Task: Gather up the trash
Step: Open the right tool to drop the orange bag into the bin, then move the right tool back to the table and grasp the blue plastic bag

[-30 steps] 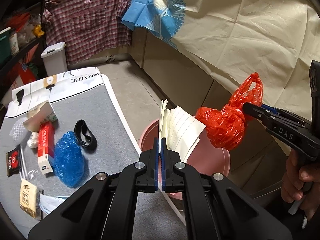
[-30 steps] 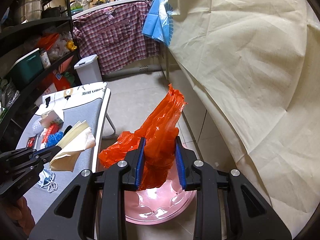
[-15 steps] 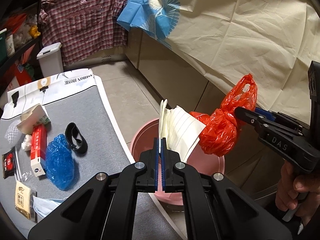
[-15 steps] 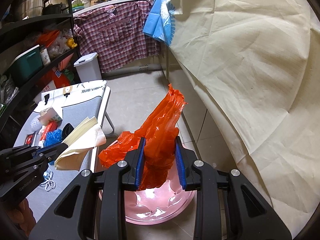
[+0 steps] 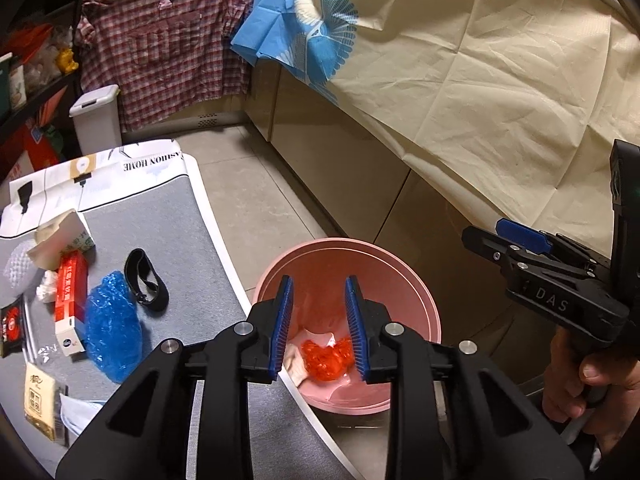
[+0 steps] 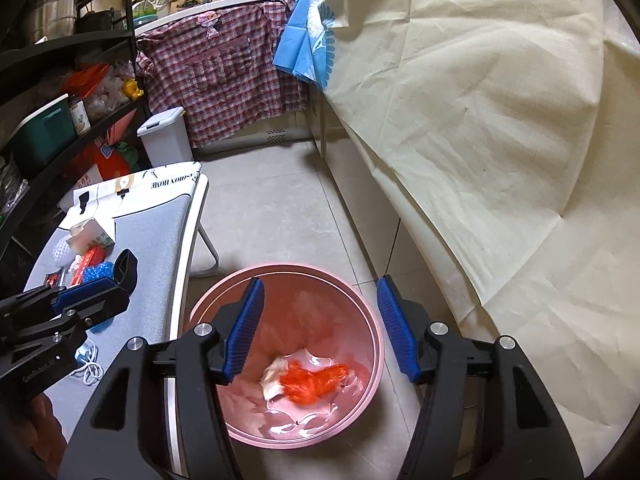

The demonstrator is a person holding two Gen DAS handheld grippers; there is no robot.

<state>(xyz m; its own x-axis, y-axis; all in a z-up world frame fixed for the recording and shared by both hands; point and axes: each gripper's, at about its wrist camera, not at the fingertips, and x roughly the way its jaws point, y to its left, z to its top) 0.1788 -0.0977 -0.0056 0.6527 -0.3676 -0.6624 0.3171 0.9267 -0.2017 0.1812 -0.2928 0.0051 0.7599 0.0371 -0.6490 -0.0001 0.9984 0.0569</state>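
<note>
Left gripper (image 5: 318,312) and right gripper (image 6: 318,328) hang wide apart, empty, over the pink bin (image 6: 372,320) holding red bag (image 6: 316,382) and paper (image 6: 276,374); table (image 5: 160,232) alongside.

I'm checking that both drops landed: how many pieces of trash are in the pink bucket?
2: a red plastic bag at the bottom of the pink bucket, and a crumpled white paper touching its left side. Anything beneath them would be hidden.
</note>
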